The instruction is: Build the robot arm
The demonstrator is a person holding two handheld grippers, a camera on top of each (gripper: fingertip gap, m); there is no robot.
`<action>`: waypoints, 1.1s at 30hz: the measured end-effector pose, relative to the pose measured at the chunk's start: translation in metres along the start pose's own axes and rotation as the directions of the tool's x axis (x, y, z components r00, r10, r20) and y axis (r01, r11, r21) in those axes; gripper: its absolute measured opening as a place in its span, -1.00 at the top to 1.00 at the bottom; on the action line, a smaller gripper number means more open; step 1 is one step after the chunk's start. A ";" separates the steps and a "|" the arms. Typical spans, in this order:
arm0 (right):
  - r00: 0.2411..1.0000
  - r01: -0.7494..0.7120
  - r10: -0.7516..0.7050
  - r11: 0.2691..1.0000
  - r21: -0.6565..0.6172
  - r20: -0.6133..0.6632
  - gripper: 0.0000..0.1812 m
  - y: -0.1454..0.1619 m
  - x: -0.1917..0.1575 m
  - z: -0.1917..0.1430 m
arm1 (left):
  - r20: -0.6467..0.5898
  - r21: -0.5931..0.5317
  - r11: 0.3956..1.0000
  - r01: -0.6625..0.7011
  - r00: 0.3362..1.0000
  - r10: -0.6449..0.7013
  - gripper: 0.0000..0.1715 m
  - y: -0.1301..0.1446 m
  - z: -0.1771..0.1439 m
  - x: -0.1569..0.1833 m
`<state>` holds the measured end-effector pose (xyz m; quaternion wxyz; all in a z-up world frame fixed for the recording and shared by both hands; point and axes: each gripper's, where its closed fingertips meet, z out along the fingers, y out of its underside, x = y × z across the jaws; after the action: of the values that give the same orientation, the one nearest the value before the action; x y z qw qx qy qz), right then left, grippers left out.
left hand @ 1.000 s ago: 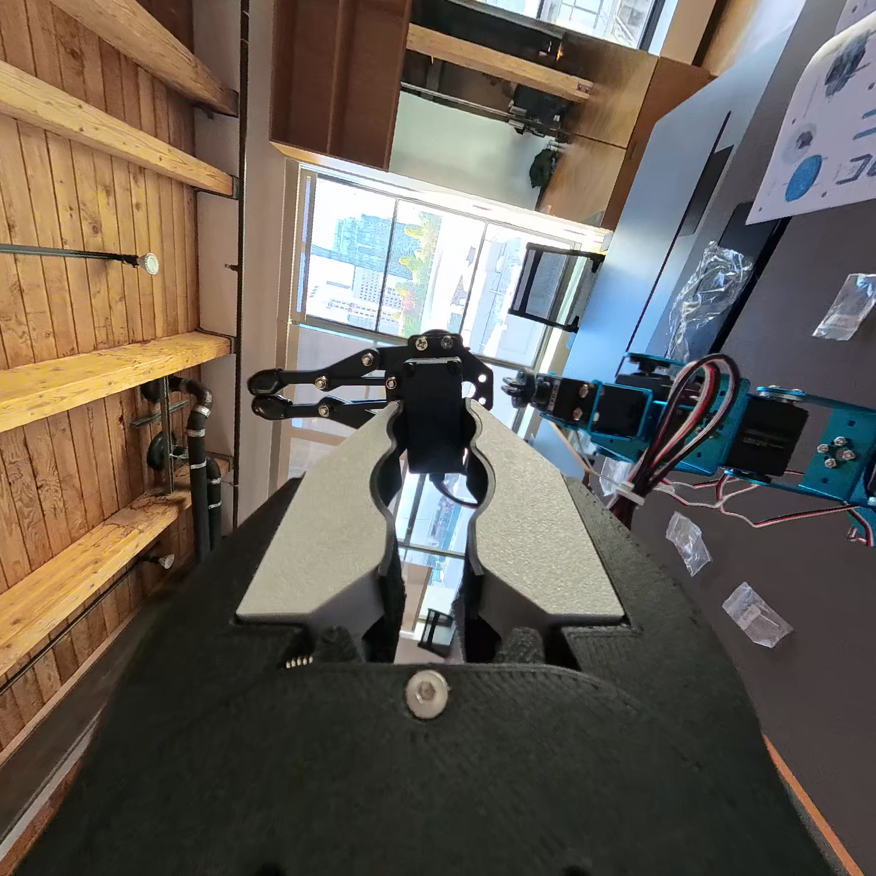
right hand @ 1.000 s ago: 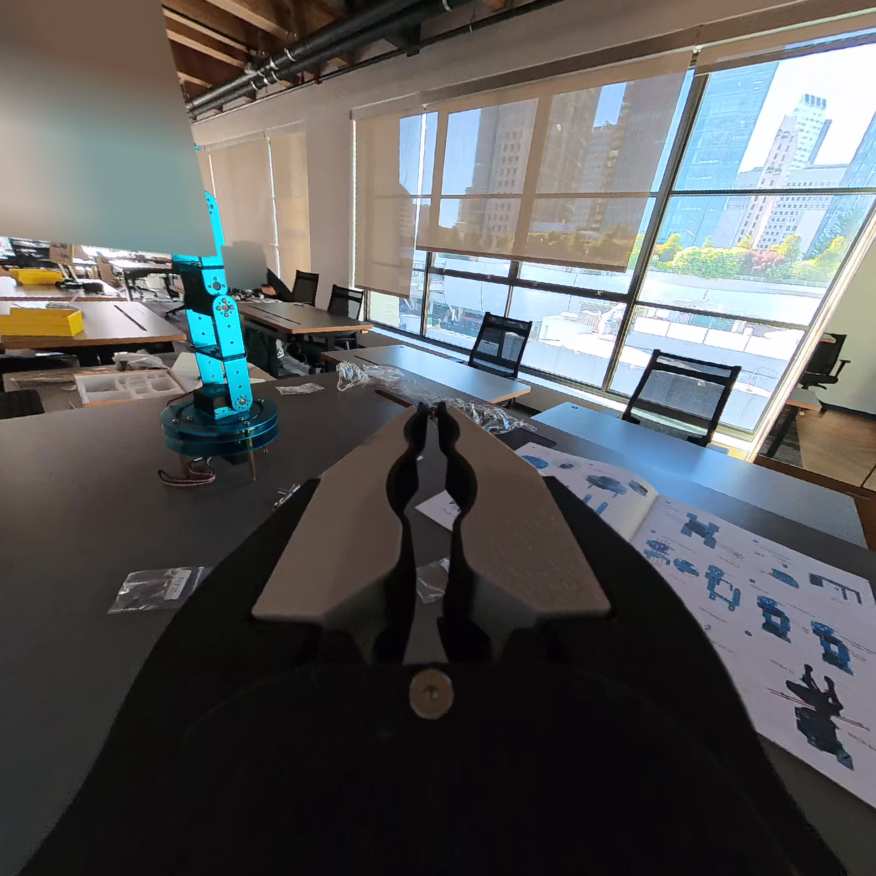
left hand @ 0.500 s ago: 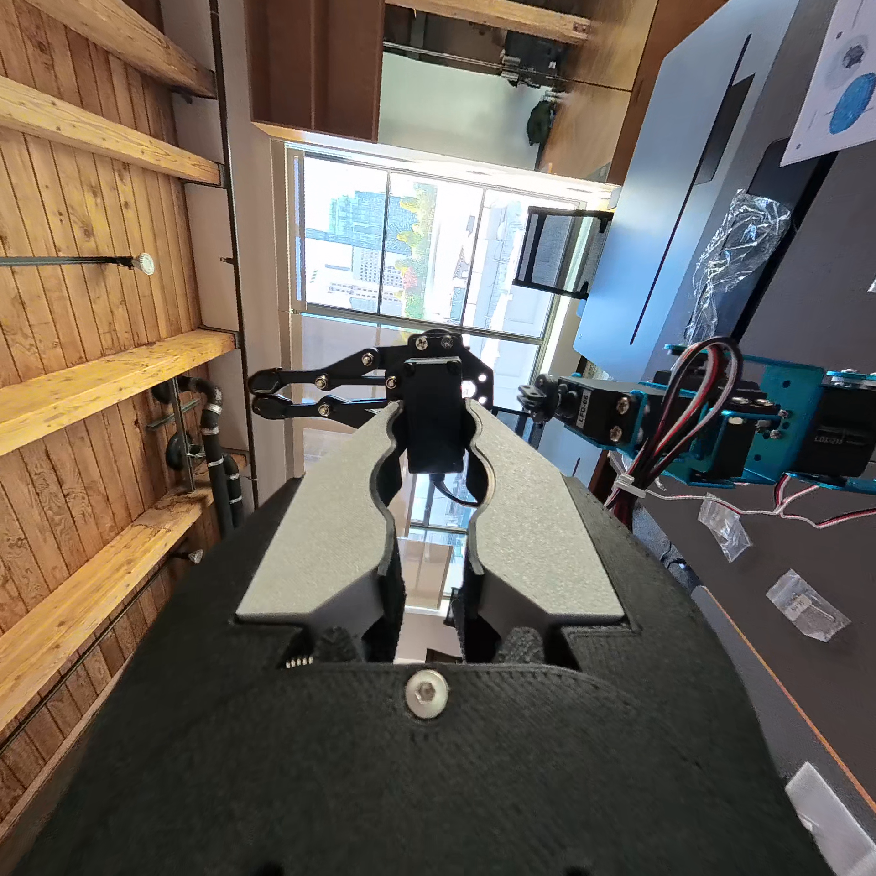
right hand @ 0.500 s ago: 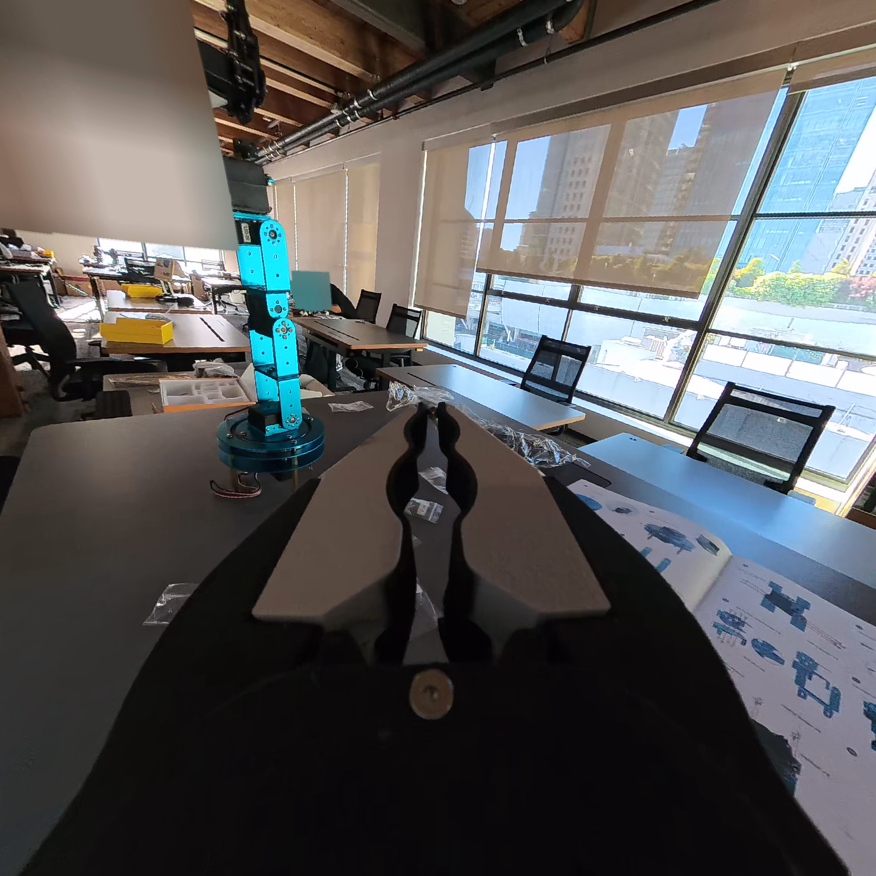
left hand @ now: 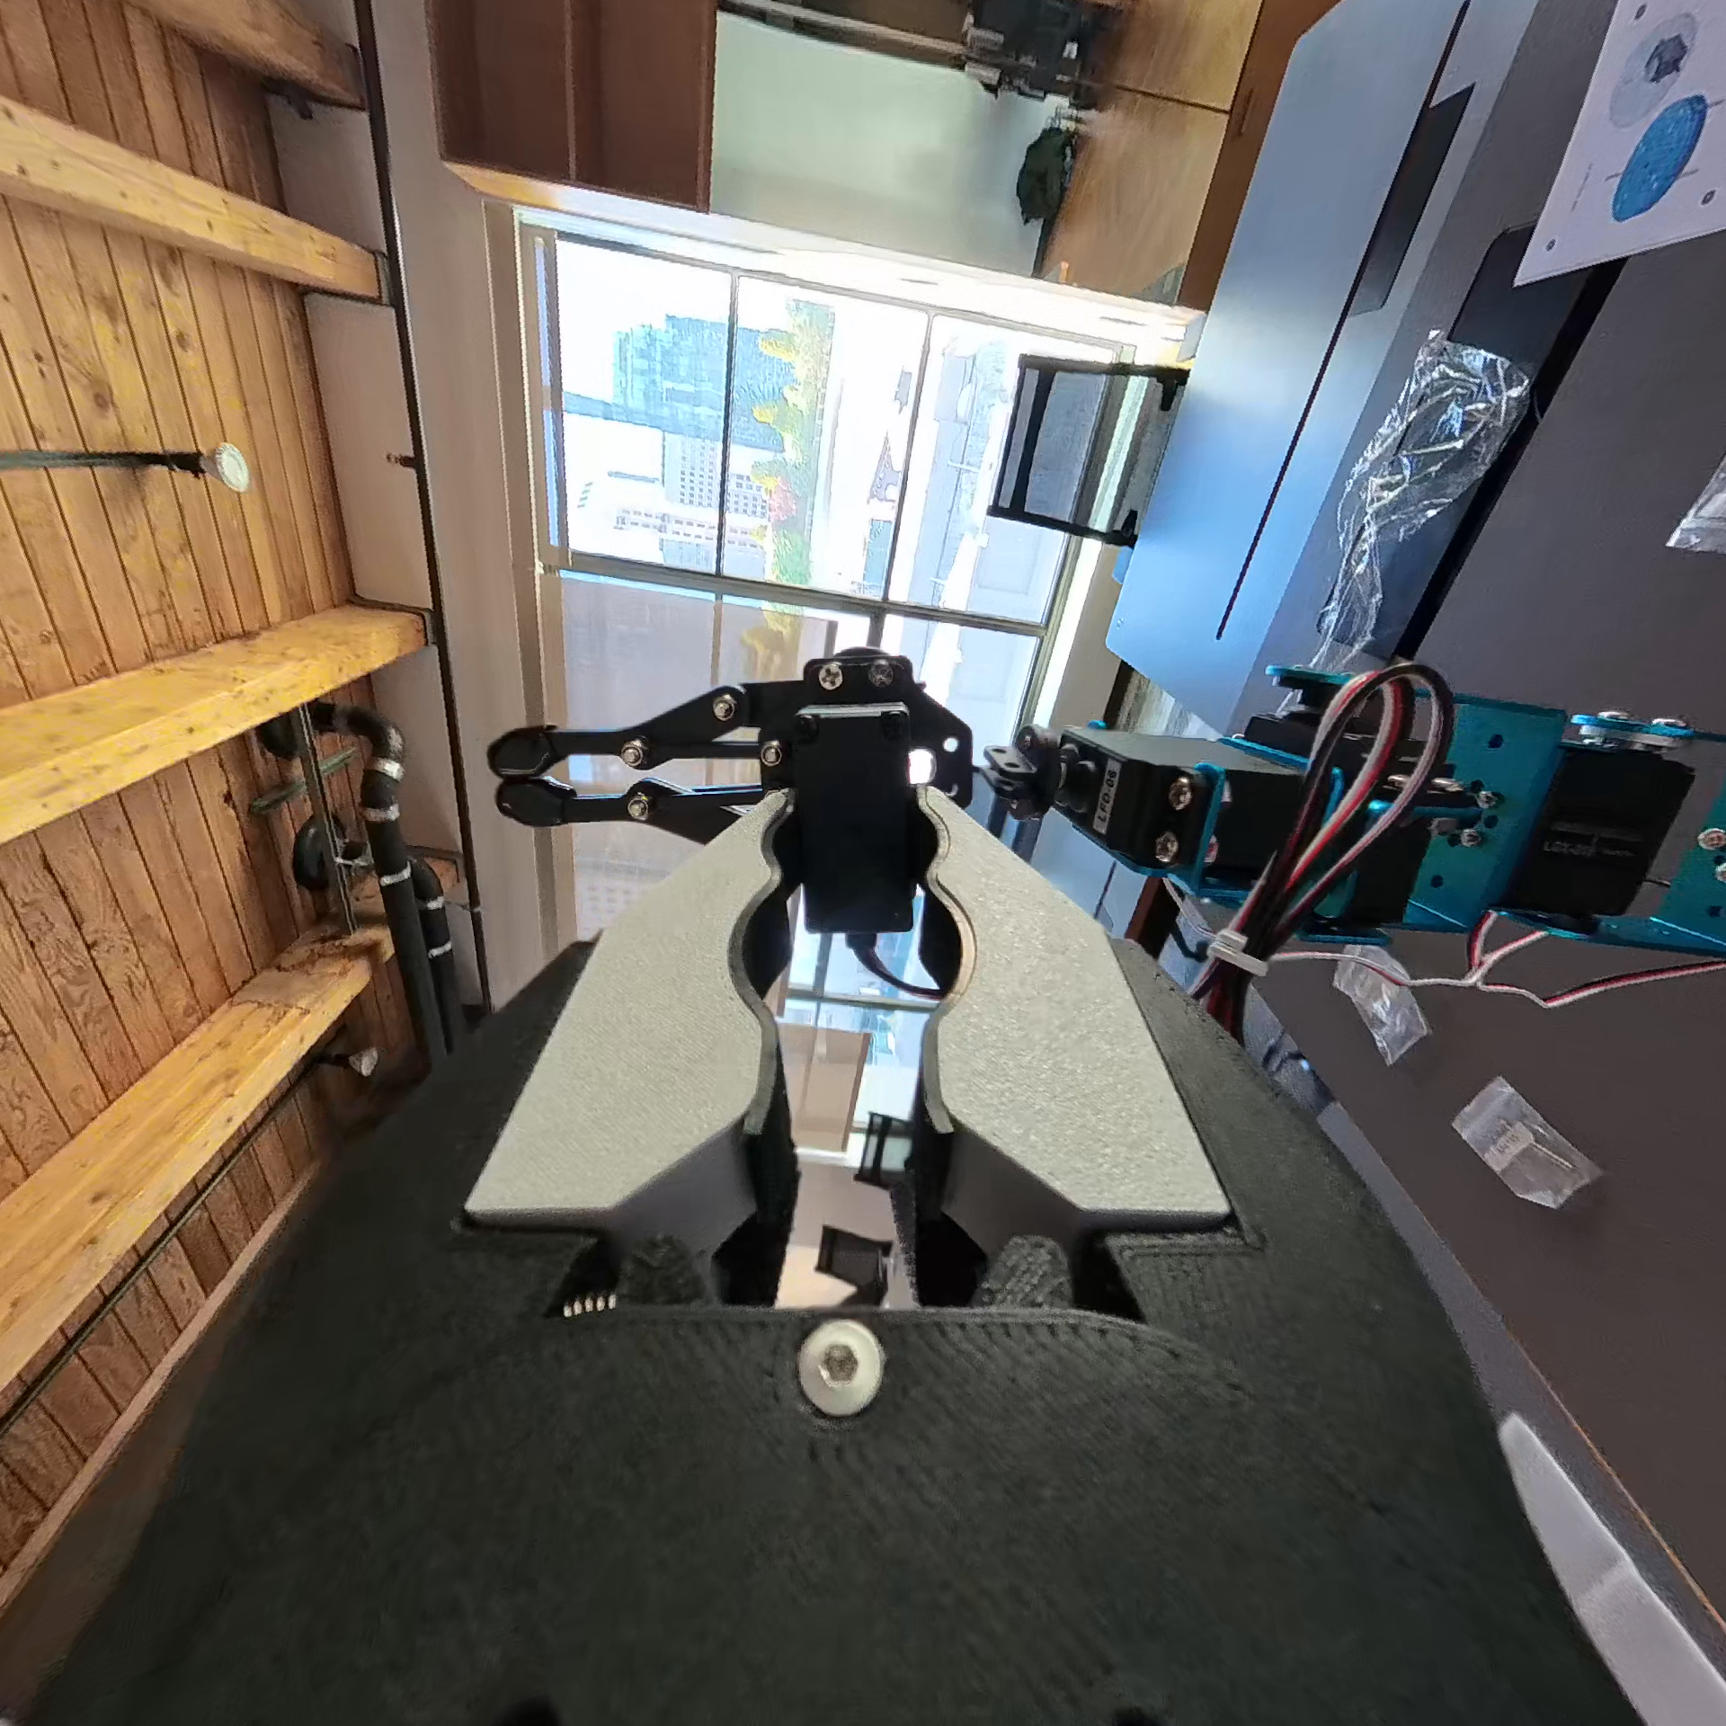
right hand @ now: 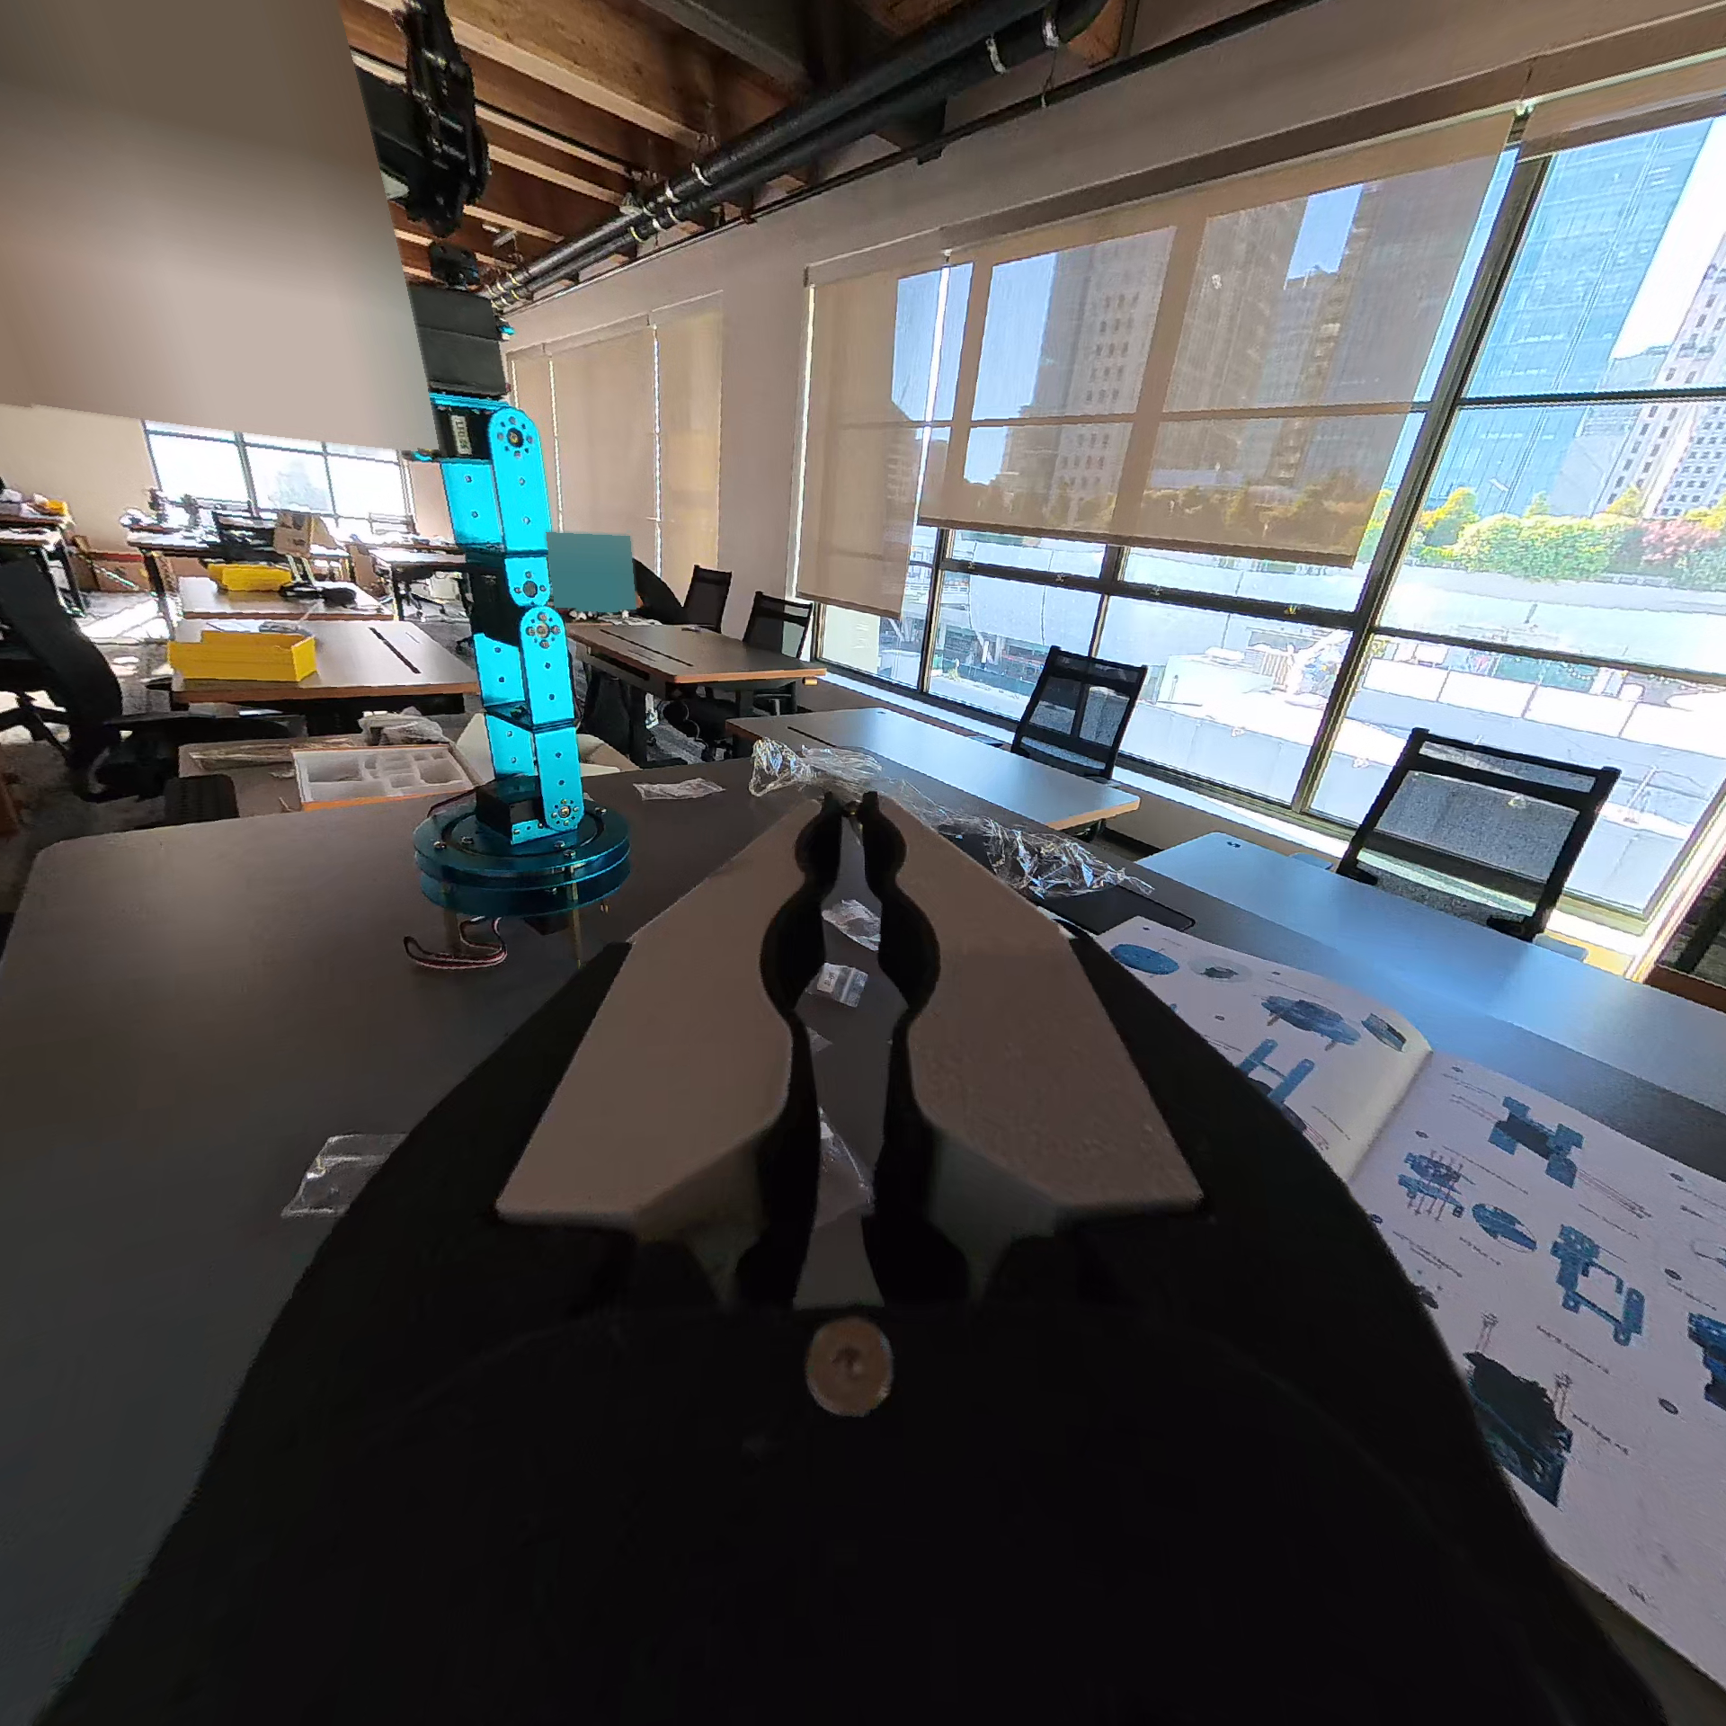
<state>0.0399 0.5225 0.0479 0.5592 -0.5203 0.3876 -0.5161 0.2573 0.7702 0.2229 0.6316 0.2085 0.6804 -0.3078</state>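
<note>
we see left gripper (left hand: 852,811) with jaws clamped on black servo block of small claw assembly (left hand: 747,766), held beside blue robot arm (left hand: 1457,822), camera rolled sideways. right gripper (right hand: 848,814) empty, jaws nearly closed with thin gap, above dark surface (right hand: 187,981). blue arm stands upright left of it; printed booklet (right hand: 1494,1167) at right; small plastic bags (right hand: 336,1167) near.

From my remote seat, the blue arm (left hand: 1457,822) runs off the right edge in the left wrist view; in the right wrist view a blur patch covers its top. My left hand-held gripper (left hand: 855,803) hides the servo's (left hand: 855,822) sides. The booklet (right hand: 1457,1186) is cut off at the right. The bags' (right hand: 845,981) contents are too small to tell.
</note>
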 end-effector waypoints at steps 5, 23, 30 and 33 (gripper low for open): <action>1.000 0.000 0.000 1.000 -0.002 0.004 0.97 0.004 0.001 0.000 | 0.026 -0.050 0.999 0.014 1.000 -0.013 0.75 -0.007 -0.013 -0.006; 0.991 0.080 -0.077 0.996 -0.027 0.109 0.97 0.007 0.044 -0.035 | -0.127 -0.610 0.762 0.217 0.922 -0.365 0.76 -0.006 -0.002 -0.013; 0.991 -0.031 0.029 0.999 0.009 0.134 0.97 0.008 0.074 -0.069 | -0.107 -0.799 0.579 0.162 0.909 -0.402 0.75 -0.021 -0.005 0.003; 0.985 -0.085 0.079 0.996 0.033 0.152 0.97 0.006 0.079 -0.079 | -0.094 -0.835 0.535 0.130 0.924 -0.371 0.75 -0.021 -0.004 0.012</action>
<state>-0.0226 0.4306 0.0376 0.6179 -0.5302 0.3550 -0.4594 0.2394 0.7564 0.2142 0.5093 -0.1680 0.8438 -0.0174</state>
